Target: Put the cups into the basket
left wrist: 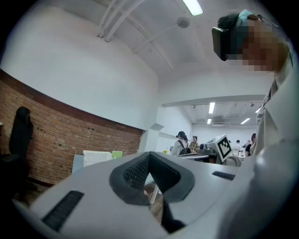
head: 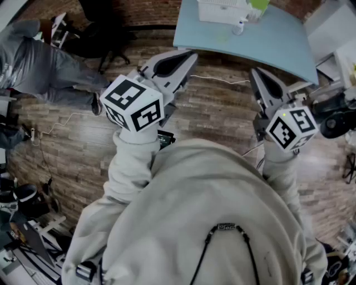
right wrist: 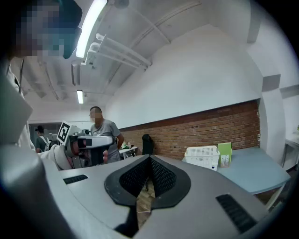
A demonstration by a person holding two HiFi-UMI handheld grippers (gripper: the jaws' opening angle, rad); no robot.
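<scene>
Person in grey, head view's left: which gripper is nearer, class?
Left. The left gripper is on the side of the person in grey; the right gripper is beyond it, farther off.

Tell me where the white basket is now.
Head view, top centre: the white basket sits on the pale blue table, beside a green box.

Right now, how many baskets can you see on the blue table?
1. The white basket stands on the far part of the table, next to a green box. The head view cuts off the table's far edge, so another could be hidden there.
</scene>
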